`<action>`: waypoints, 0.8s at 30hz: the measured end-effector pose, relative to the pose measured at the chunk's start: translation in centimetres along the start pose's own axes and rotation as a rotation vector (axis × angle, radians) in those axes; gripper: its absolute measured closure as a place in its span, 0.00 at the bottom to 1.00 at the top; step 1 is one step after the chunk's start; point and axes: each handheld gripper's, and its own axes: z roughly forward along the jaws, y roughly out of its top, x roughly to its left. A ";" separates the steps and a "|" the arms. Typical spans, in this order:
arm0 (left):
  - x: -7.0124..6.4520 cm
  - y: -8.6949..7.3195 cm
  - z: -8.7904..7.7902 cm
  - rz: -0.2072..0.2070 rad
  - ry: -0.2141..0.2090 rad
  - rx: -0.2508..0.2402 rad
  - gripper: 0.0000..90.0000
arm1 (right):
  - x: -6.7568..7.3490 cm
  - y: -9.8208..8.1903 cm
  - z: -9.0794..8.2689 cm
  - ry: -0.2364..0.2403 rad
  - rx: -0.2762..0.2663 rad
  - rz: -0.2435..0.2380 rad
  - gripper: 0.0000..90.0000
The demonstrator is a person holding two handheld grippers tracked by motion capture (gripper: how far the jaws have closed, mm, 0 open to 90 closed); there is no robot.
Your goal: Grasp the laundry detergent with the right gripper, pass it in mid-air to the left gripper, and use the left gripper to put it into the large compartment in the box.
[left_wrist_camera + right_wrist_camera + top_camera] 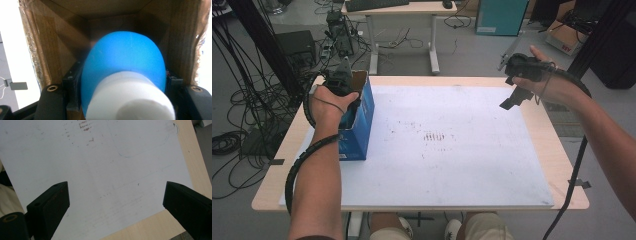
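Right now a blue bottle with a white cap [123, 75] sits clamped between the jaws of the left gripper [123, 100], its rounded blue body bulging forward and the white screw cap closest to the camera in the left gripper view. The black jaws press on both flanks of the bottle, so this claw is closed narrow on it. Bottle and jaws are down inside an open cardboard box [47, 50], whose brown inner walls and taped edges rise around them on the left, the right and behind; whether the bottle touches the box floor cannot be told. From the high view the same box [362, 117] proves to be blue on the outside, standing upright at the left edge of a white sheet [447, 165] that covers most of a pale wooden table [562, 165]. The left gripper [343, 80] points down into the box's open top, with the person's left hand wrapped around it and a ribbed cable trailing along the forearm. Well apart, above the table's far right corner, the right gripper [512, 100] hangs in the air in the person's right hand; in the right gripper view its jaws [117, 202] stand wide with nothing between them, looking down on the scuffed white sheet and a strip of table edge.
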 end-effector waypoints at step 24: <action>0.1 -1.4 -2.8 0.019 0.001 -0.054 0.29 | 0.4 0.7 0.5 0.013 -0.011 -0.020 0.08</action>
